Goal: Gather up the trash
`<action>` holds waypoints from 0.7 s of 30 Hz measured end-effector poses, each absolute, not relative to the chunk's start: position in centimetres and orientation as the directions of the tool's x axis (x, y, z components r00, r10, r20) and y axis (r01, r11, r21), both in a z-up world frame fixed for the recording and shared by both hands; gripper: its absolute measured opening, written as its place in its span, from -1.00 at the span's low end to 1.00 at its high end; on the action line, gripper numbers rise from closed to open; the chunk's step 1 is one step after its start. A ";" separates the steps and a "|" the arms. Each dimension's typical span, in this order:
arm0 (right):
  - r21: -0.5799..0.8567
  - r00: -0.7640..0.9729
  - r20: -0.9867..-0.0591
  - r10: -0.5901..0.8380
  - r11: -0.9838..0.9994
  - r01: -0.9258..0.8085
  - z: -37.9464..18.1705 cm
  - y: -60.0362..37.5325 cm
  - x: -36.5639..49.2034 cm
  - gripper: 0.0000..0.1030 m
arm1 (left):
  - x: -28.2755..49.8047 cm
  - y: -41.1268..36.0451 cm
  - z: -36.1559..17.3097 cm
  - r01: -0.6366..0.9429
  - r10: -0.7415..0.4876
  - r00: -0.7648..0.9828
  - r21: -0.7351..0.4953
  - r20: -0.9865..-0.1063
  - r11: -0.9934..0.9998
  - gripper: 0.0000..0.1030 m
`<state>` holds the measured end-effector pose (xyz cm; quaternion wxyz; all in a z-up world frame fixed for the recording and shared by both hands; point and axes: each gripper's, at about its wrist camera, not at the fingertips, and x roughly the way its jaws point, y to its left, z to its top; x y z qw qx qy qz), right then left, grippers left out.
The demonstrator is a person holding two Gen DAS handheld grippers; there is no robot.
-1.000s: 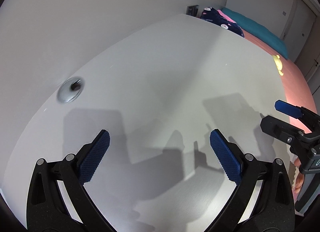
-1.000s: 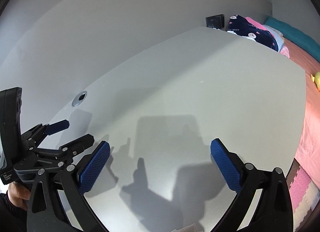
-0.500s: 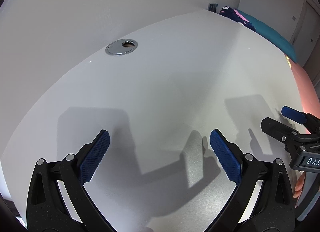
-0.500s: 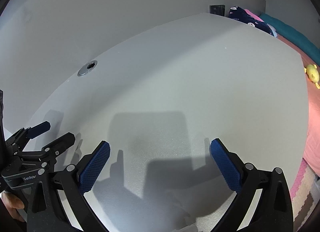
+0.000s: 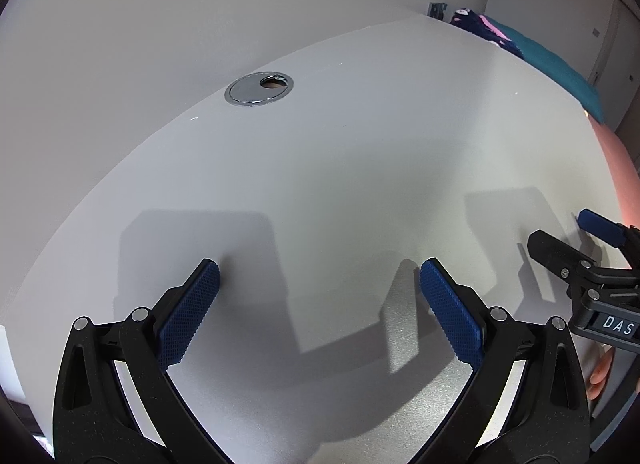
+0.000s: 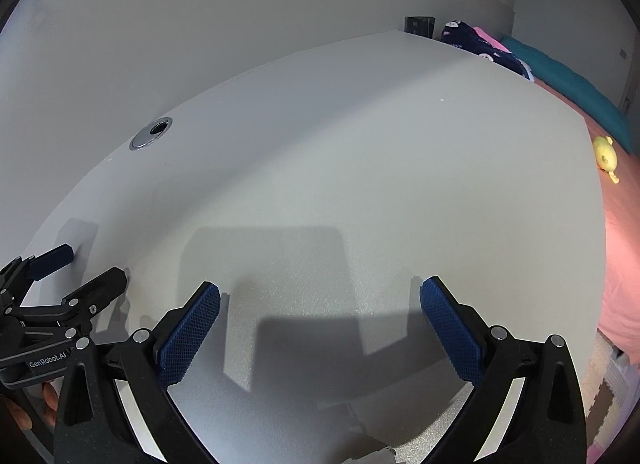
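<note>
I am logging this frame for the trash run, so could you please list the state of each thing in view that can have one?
left gripper: open, holding nothing, above the desk
right gripper: open, holding nothing, above the desk
cable grommet: set flush in the desk, cover turned so that its hole is open
yellow plush toy: lying on the pink bed

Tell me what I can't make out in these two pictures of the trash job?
- Trash: a pale scrap in the right wrist view, cut off by the bottom edge; what it is cannot be told.
- Grommet hole: too dark to see inside, left wrist view.
- Dark box beyond the desk: too small to identify, right wrist view.
</note>
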<state>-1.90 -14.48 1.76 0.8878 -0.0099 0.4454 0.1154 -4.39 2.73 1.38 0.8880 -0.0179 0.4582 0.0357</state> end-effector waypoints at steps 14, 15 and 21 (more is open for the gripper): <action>0.024 0.576 -0.806 0.137 0.980 -0.199 1.5 -13.7 -1.6 0.95 | -4.4 2.6 1.4 -0.079 0.051 0.576 0.007 -0.816 0.997 0.88; 0.024 0.576 -0.806 0.137 0.980 -0.199 1.5 -13.7 -1.6 0.95 | -4.4 2.6 1.4 -0.079 0.051 0.576 0.006 -0.816 0.997 0.88; 0.024 0.576 -0.806 0.137 0.980 -0.199 1.5 -13.7 -1.6 0.95 | -4.5 2.6 1.4 -0.079 0.051 0.576 0.007 -0.816 0.997 0.88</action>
